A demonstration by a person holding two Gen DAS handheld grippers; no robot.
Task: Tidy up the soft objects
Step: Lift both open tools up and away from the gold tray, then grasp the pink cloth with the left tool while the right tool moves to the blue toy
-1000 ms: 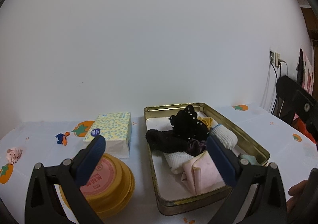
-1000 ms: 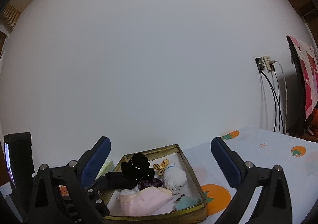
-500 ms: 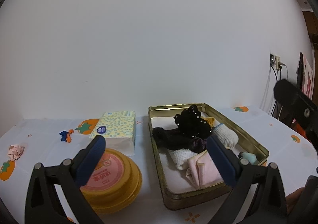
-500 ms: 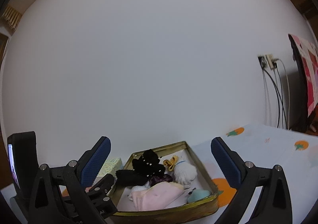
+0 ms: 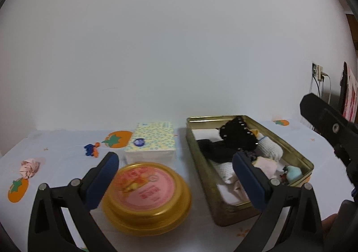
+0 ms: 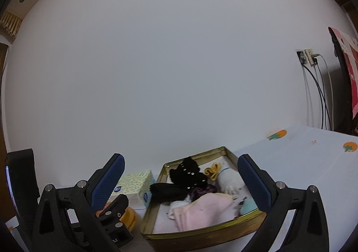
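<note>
Both tools hang wide and empty: the left tool over a round yellow tin, the right tool before the gold rectangular tin holding socks, a pink cloth and a black scrunchie. One crumpled pink fabric piece lies apart at the counter's left, probably the next pickup, calling for a leftward reach. A persimmon-print cloth covers the counter beneath a bare white wall; a tissue pack stands nearby.

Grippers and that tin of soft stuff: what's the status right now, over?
Left gripper open, empty. Right gripper open, empty, above the tin. Tin full of soft items; pink scrunchie loose on the table. Nothing blocking.
</note>
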